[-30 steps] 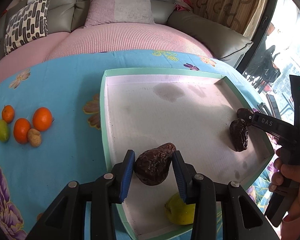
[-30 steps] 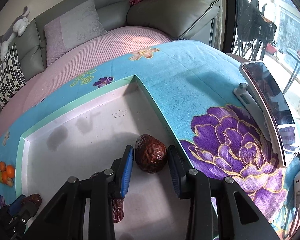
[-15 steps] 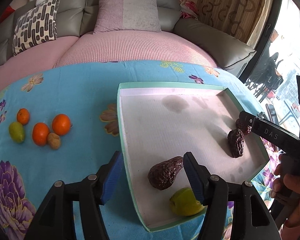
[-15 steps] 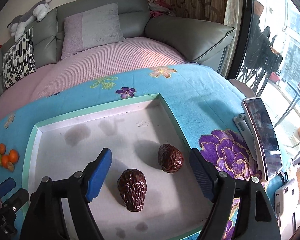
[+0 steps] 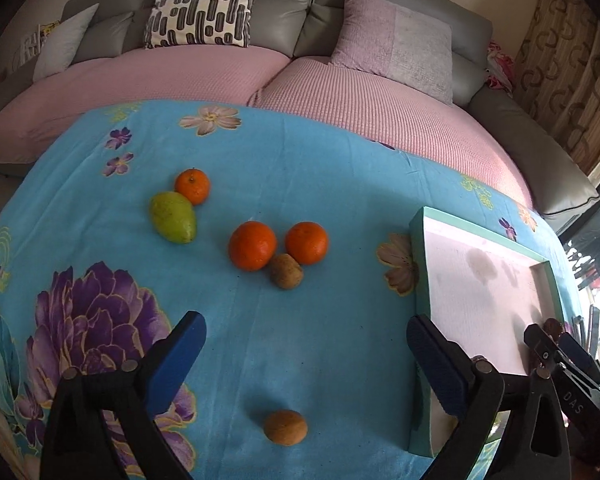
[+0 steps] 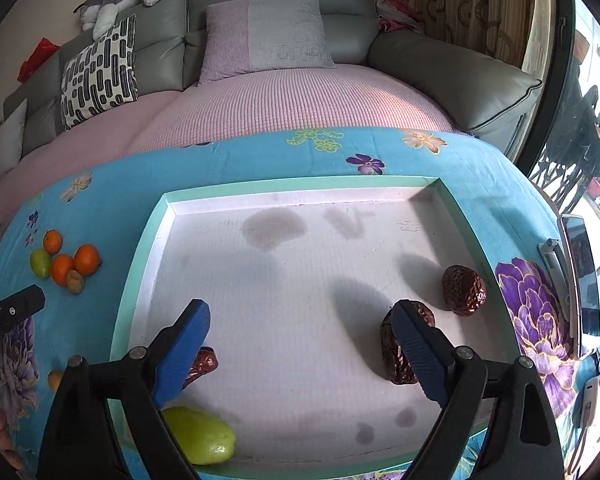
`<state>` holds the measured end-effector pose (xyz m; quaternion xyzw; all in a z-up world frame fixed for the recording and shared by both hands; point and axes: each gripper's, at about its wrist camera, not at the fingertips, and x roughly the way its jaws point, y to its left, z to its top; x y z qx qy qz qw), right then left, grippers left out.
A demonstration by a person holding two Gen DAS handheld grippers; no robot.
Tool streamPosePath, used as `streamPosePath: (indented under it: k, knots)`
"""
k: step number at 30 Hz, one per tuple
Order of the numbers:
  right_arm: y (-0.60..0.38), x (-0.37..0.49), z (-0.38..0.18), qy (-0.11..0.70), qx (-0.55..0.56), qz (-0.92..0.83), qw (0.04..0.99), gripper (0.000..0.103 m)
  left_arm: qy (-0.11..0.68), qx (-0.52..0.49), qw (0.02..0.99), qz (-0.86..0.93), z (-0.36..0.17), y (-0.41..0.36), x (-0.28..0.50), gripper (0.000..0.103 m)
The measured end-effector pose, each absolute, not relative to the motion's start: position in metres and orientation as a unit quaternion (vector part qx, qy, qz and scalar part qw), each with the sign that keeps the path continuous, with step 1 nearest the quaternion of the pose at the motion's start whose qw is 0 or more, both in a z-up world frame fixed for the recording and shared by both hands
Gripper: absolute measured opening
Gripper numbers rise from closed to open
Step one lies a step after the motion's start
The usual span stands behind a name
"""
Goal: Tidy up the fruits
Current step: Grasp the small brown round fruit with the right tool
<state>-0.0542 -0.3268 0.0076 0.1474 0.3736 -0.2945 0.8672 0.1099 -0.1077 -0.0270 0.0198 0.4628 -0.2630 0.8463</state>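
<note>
My left gripper (image 5: pixel 305 340) is open over the blue flowered cloth, nothing between its pads. Ahead of it lie two oranges (image 5: pixel 253 245), a brown kiwi (image 5: pixel 286 271), a green mango (image 5: pixel 173 217) and a small orange (image 5: pixel 192 186). Another brown kiwi (image 5: pixel 285 427) lies just below the pads. My right gripper (image 6: pixel 300 320) is open above the green-rimmed tray (image 6: pixel 140 264). In the tray lie three dark wrinkled fruits (image 6: pixel 464 290), one (image 6: pixel 392 360) half hidden behind the right finger, one (image 6: pixel 206 360) behind the left finger. A green mango (image 6: pixel 200 436) sits at the tray's near corner.
A phone on a stand (image 6: pixel 580 280) stands on the cloth right of the tray. A pink and grey sofa (image 5: pixel 340 92) with cushions curves behind the table. The left gripper's body (image 6: pixel 12 312) shows at the right wrist view's left edge.
Both grippers opened and let go of their dark fruits in the tray. The left gripper swung left over the cloth toward the loose fruits; the right gripper pulled back.
</note>
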Motion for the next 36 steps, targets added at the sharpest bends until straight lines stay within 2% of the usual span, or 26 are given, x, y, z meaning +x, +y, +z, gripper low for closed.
streamPosePath:
  k: [9, 23, 36]
  knots:
    - [-0.299, -0.040, 0.009, 0.359, 0.142, -0.257, 0.886, 0.097, 0.438, 0.016, 0.874, -0.210, -0.021, -0.069, 0.129, 0.103]
    - [-0.274, -0.025, 0.014, 0.341, 0.129, -0.209, 0.907, 0.097, 0.419, 0.029, 0.879, -0.226, -0.007, -0.057, 0.131, 0.103]
    - [-0.210, 0.012, 0.008, 0.360, 0.108, -0.119, 0.919, 0.096, 0.403, 0.000, 0.890, -0.215, 0.005, -0.017, 0.149, 0.103]
